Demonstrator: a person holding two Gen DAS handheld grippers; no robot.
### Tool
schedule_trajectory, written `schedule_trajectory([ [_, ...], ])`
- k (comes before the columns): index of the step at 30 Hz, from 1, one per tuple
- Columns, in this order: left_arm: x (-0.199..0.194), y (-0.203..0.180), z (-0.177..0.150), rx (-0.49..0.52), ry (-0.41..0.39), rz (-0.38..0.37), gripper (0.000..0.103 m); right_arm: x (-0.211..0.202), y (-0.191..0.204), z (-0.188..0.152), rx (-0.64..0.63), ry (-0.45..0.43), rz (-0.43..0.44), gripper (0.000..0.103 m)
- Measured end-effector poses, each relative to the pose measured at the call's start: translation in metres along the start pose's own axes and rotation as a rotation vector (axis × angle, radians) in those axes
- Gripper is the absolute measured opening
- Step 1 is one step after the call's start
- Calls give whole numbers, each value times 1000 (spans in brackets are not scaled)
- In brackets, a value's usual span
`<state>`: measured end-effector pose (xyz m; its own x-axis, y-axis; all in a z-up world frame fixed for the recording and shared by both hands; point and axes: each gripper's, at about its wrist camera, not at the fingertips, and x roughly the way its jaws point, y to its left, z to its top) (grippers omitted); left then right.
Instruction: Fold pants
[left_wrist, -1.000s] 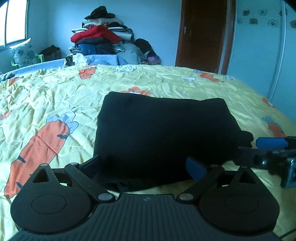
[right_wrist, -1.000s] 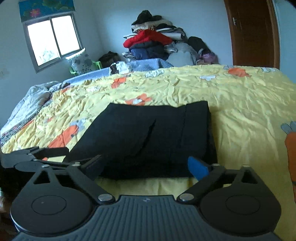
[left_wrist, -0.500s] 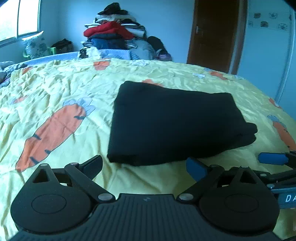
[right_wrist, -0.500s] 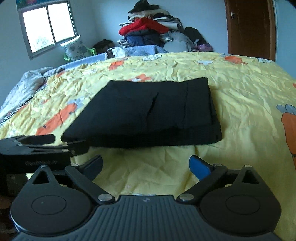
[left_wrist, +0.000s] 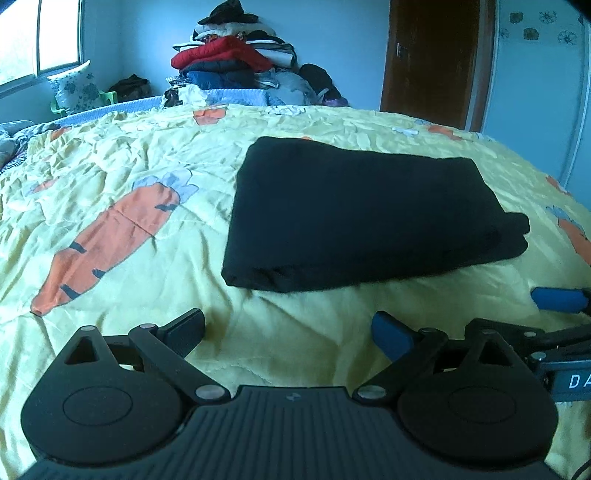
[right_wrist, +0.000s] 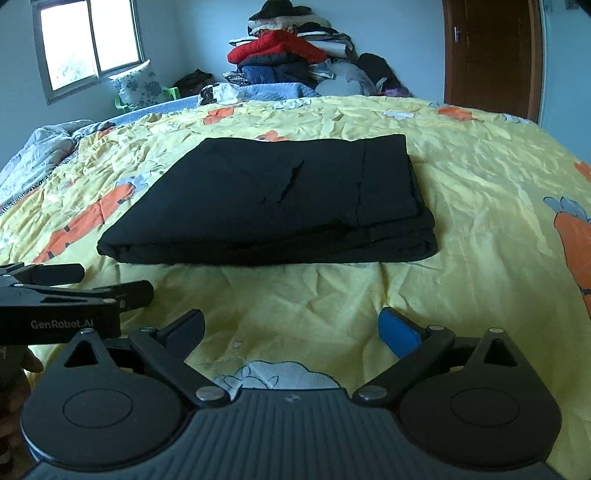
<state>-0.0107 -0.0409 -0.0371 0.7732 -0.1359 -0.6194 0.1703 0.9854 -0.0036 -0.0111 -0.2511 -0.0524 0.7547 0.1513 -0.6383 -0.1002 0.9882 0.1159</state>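
1. Pants (left_wrist: 354, 218): black, folded into a flat stacked rectangle, lying on the yellow carrot-print bedspread (left_wrist: 122, 177) near the middle of the bed. In the right wrist view the pants (right_wrist: 280, 199) show layered edges along the near side and a short slit-like crease on top.
2. Left gripper (left_wrist: 288, 330): fingers spread apart, nothing between them; only bare bedspread shows in the gap. One second ago its fingertips reached to the near edge of the pants; now a strip of yellow cloth lies between them and the fold, wider than half a second ago.
3. Right gripper (right_wrist: 291, 328): fingers likewise spread and empty, over bare bedspread in front of the pants. It too has drawn back from the garment's near edge since one second ago.
4. Cross views: the right gripper shows at the right edge of the left wrist view (left_wrist: 557, 301), the left gripper at the left edge of the right wrist view (right_wrist: 77, 291); both are clear of the pants.
5. Pants outline: unchanged across the three moments.
6. Background: pile of clothes (right_wrist: 288, 59) beyond the bed, window (right_wrist: 88, 44) at left, brown door (left_wrist: 436, 62) at right.
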Motion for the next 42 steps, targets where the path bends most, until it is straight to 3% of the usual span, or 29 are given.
schedule_trajectory([
  [8,2,-5,-3,21,-1,15,103,3,10,-6,-62,-13,-49,103],
  [24,-1,1,-6,-14,-4,8,103,-1,10,-9,-65,-29,-60,103],
  [29,-2,2,-6,-7,-4,23,103,-4,0,-9,-65,-39,-126,103],
  [42,-1,2,-6,-3,0,23,103,2,-5,-8,-43,-17,-120,103],
])
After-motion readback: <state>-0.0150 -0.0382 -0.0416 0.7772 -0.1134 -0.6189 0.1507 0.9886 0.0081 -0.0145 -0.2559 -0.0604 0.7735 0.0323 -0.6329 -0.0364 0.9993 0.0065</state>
